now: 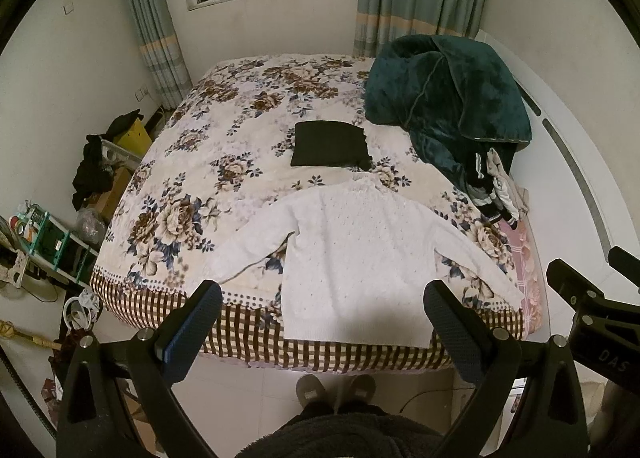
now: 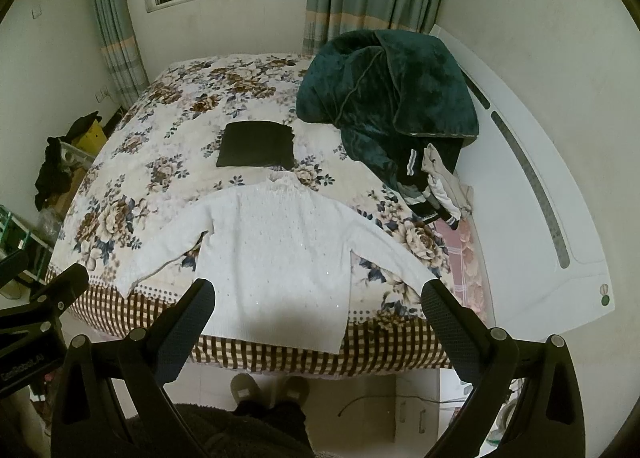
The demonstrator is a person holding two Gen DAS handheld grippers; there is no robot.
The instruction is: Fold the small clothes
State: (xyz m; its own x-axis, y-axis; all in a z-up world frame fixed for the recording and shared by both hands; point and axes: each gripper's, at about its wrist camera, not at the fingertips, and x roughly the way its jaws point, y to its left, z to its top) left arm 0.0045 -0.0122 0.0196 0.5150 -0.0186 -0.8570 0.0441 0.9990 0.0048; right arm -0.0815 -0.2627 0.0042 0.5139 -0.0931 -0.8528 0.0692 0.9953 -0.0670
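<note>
A white knit sweater (image 1: 356,254) lies flat on the bed's near edge, sleeves spread out to both sides; it also shows in the right wrist view (image 2: 276,254). Its hem hangs slightly over the bed edge. A folded black garment (image 1: 330,144) lies behind it on the bed, also visible in the right wrist view (image 2: 256,150). My left gripper (image 1: 322,298) is open and empty, held above the sweater's hem. My right gripper (image 2: 318,298) is open and empty, held above the hem's right part.
The bed (image 1: 224,154) has a floral cover. A dark green blanket (image 1: 448,90) and a pile of clothes (image 1: 496,186) lie at its right. Shelves and clutter (image 1: 48,234) stand left of the bed. My slippered feet (image 1: 336,388) stand at the bed's foot.
</note>
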